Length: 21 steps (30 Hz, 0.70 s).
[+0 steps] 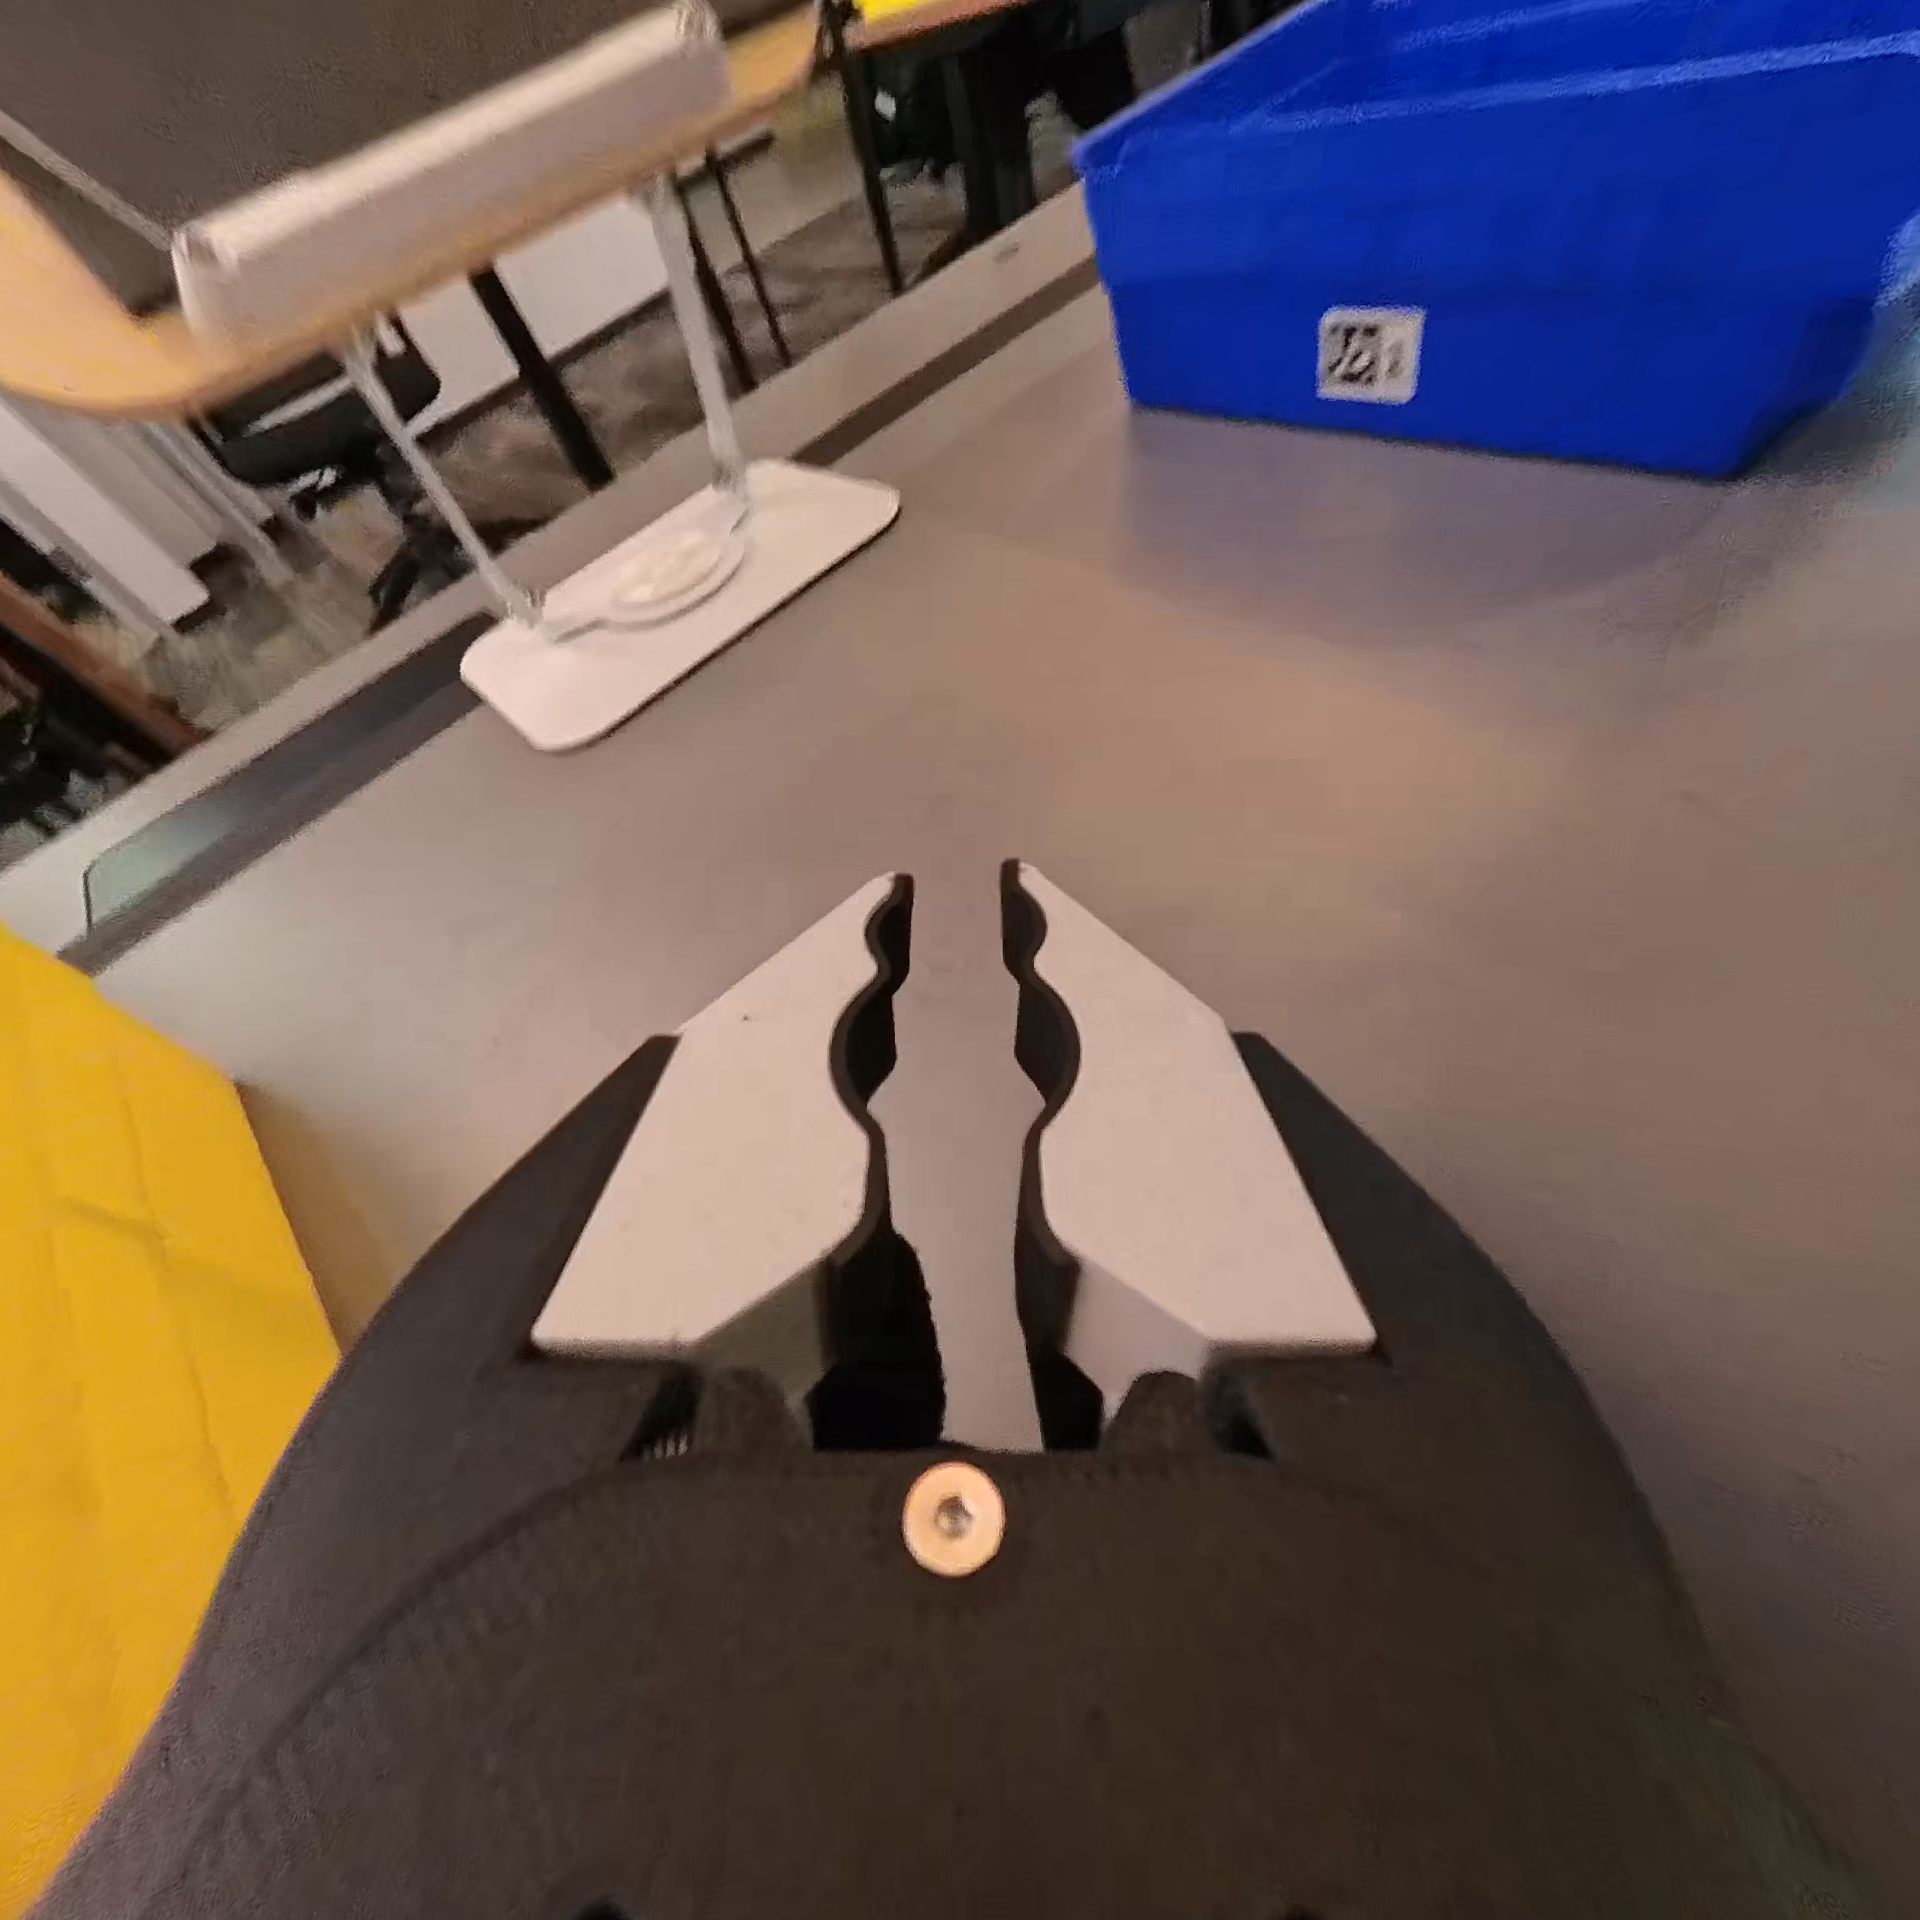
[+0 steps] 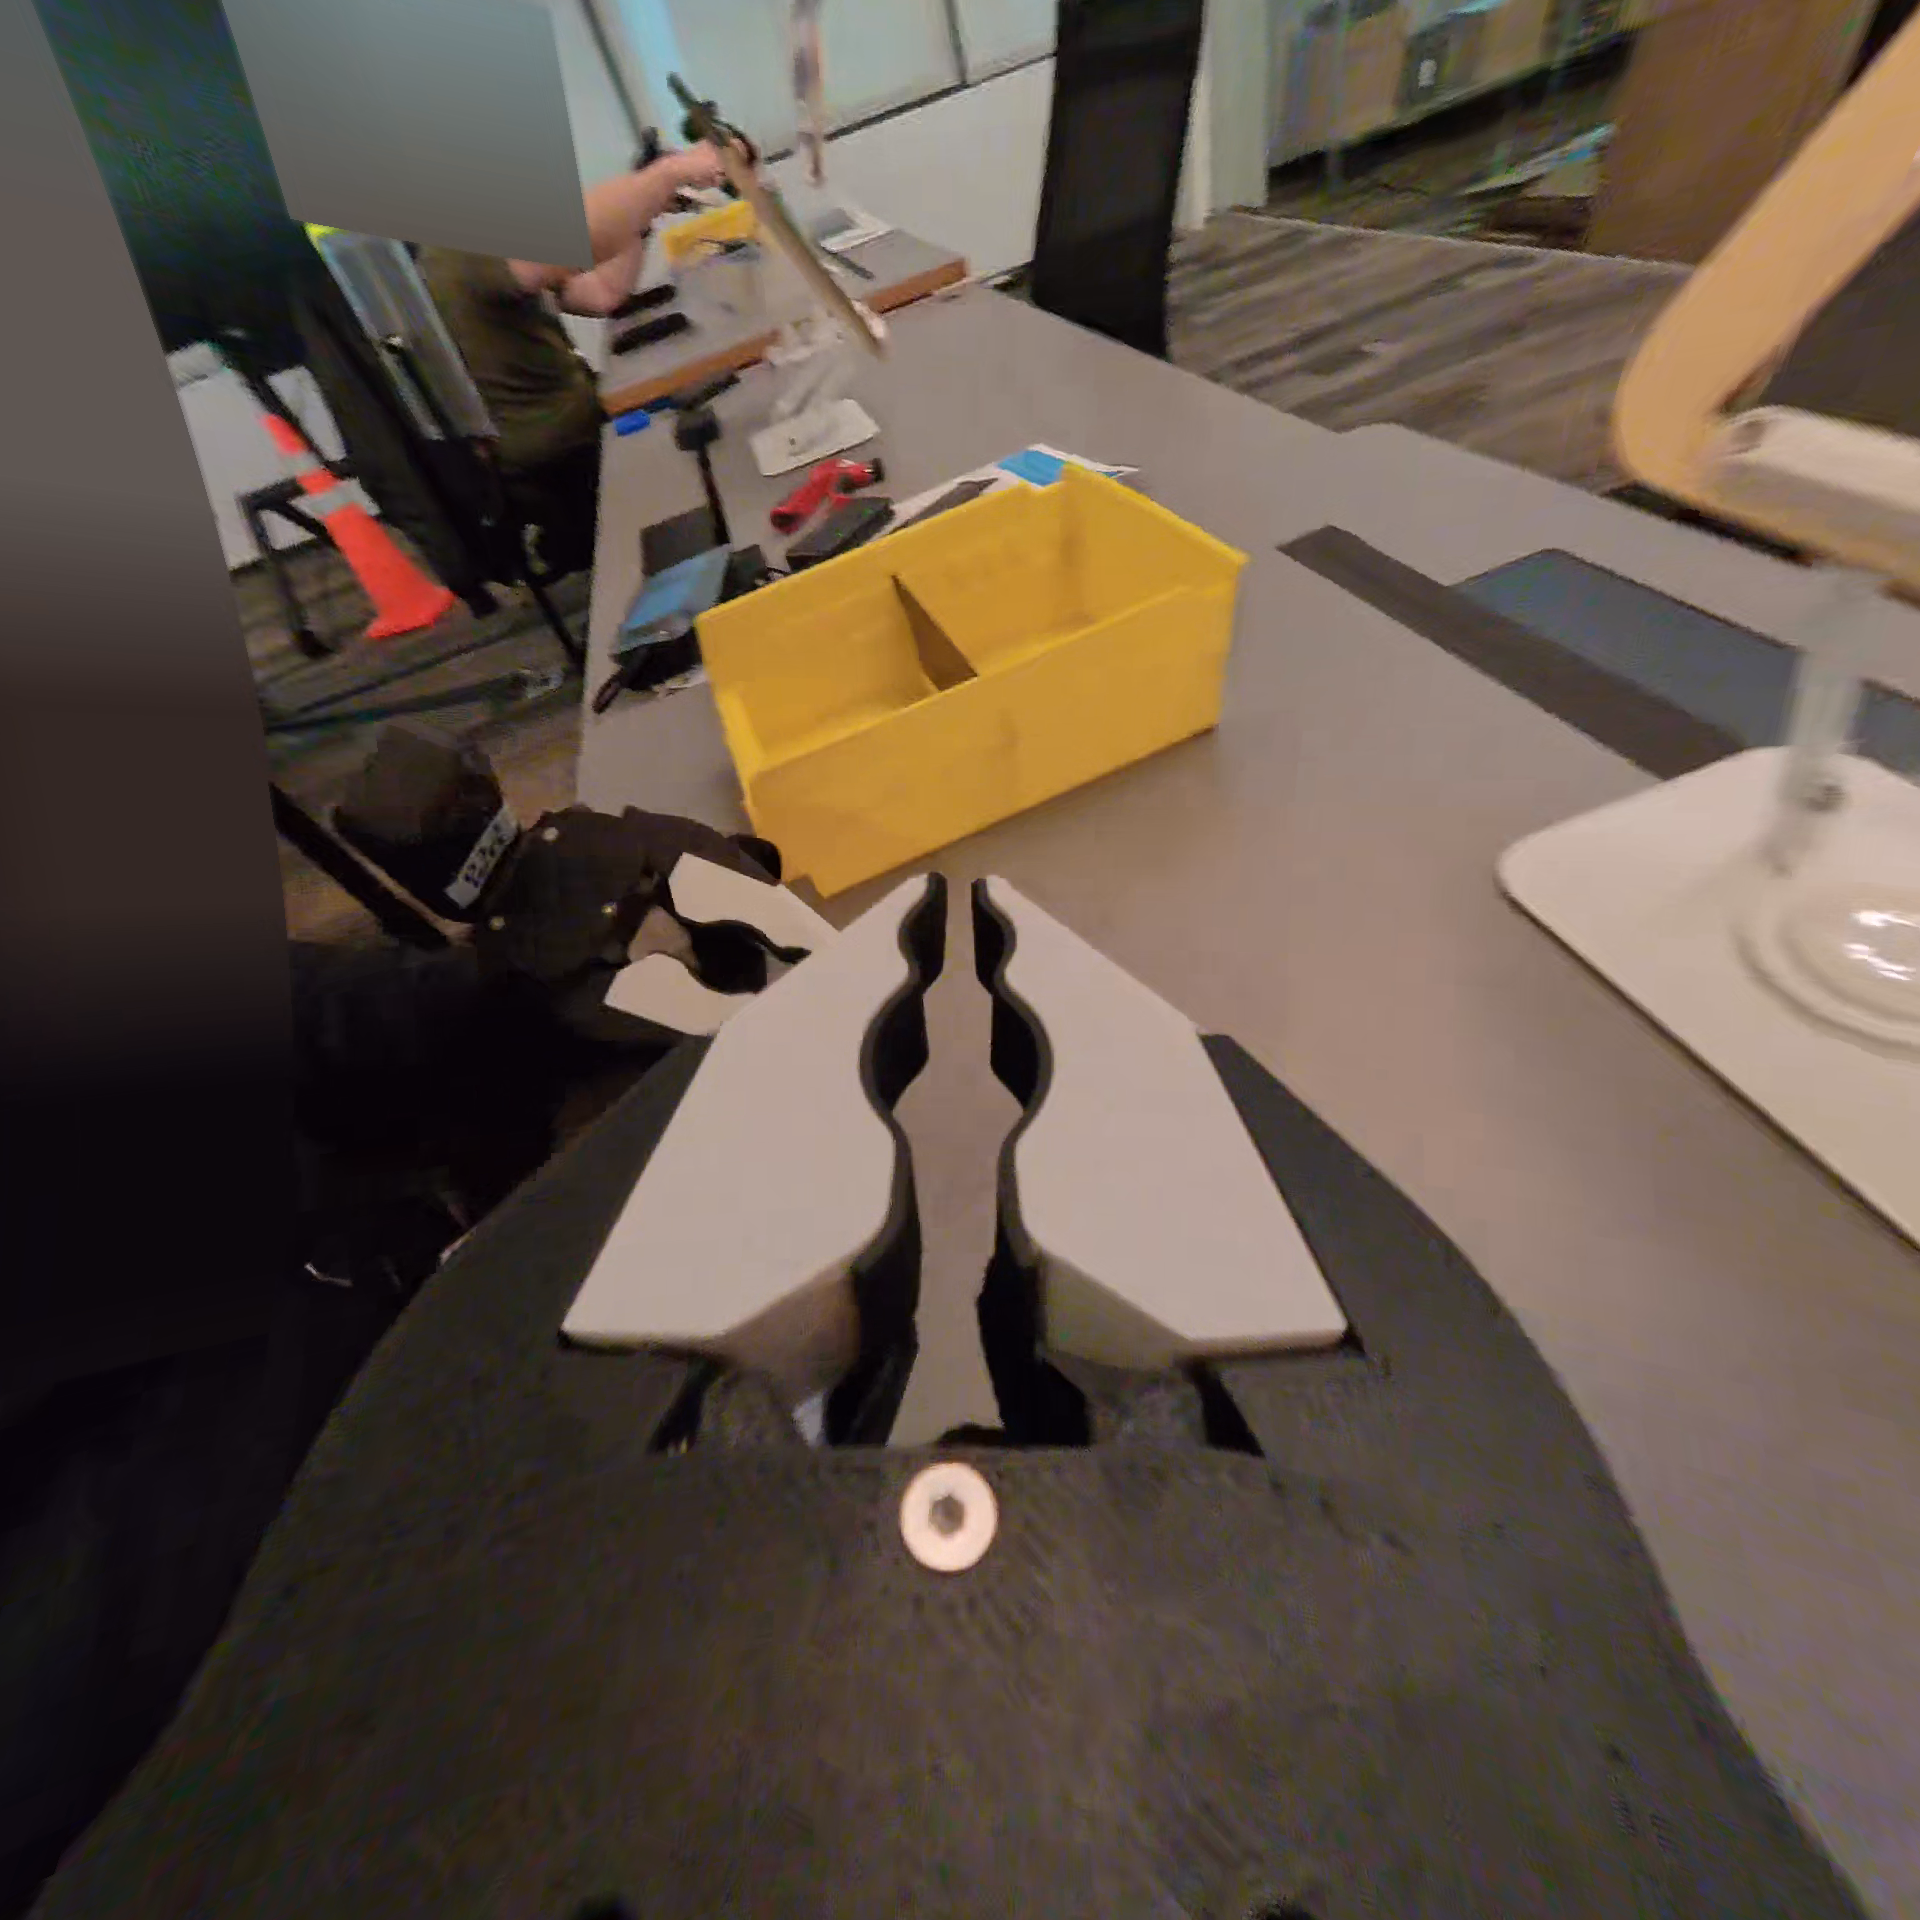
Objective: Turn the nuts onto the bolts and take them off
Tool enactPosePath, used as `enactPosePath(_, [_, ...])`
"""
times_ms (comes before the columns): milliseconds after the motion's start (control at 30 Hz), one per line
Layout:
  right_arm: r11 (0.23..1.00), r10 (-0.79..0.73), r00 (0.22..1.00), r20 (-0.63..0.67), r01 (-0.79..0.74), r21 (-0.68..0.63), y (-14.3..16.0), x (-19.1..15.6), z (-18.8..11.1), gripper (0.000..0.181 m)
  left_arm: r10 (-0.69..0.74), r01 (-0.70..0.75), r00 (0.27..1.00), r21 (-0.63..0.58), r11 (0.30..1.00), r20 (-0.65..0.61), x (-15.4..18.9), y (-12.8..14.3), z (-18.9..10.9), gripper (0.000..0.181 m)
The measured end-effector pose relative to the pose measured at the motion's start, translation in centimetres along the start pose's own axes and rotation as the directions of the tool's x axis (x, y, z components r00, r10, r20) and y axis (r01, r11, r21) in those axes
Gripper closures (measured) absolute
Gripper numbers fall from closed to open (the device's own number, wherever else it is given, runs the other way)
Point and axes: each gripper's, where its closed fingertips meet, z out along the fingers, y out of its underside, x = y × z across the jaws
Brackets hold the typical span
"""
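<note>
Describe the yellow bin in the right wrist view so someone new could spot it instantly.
Start at the long grey table running away from the right gripper. Just past its fingertips sits the yellow bin, an open plastic box. A central divider splits it into two compartments, both seemingly empty, unlike the flat white stand base beside it.

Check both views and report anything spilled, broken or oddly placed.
Nothing spilled or damaged. One oddity for this task: no nuts or bolts show. The divided yellow plastic bin looks empty as far as its interior shows, the blue plastic bin's inside is hidden, and the left gripper and right gripper hold nothing.
</note>
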Motion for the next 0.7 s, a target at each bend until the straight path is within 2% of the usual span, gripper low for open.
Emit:
enactPosePath(67, [0.999,0.036,0.996,0.088,-0.035,-0.006,1.4,-0.7,4.1,0.178,0.073,-0.074,0.997,0.03,0.997,0.032,-0.4,-2.1,-1.2,0.166])
enactPosePath(133, [0.998,0.068,0.985,0.159,-0.067,-0.016,2.9,-0.9,7.5,0.178,0.12,-0.123,0.988,0.033,0.992,0.099,-2.3,-3.7,-2.8,0.165])
enactPosePath(200, [0.994,0.106,0.975,0.194,-0.105,-0.014,4.2,-0.4,9.9,0.177,0.137,-0.143,0.974,0.017,0.99,0.182,-5.5,-4.6,-4.6,0.164])
enactPosePath(267, [0.992,0.124,0.971,0.204,-0.123,-0.016,5.6,0.3,11.4,0.177,0.162,-0.15,0.949,-0.066,0.986,0.269,-9.8,-4.4,-6.3,0.163])
enactPosePath(400, [0.988,0.154,0.967,0.204,-0.153,-0.02,8.0,1.9,12.8,0.178,0.164,-0.047,0.933,-0.343,0.938,0.319,-18.8,-0.3,-8.0,0.163])
enactPosePath(500, [0.977,0.213,0.954,0.209,-0.206,-0.058,9.9,2.9,13.3,0.178,0.113,0.059,0.938,-0.472,0.88,0.327,-24.8,2.8,-8.0,0.166])
enactPosePath(567, [0.971,0.24,0.948,0.207,-0.231,-0.066,10.5,3.4,13.3,0.178,0.057,0.129,0.946,-0.532,0.837,0.319,-27.8,4.6,-7.3,0.166])
enactPosePath(633, [0.971,0.24,0.949,0.206,-0.233,-0.055,10.4,3.6,13.3,0.178,-0.069,0.231,0.959,-0.618,0.751,0.274,-29.5,7.6,-6.2,0.163])
enactPosePath(700, [0.975,0.222,0.955,0.196,-0.211,-0.075,10.8,3.4,13.5,0.178,-0.148,0.292,0.952,-0.653,0.699,0.267,-31.2,9.7,-5.0,0.164])
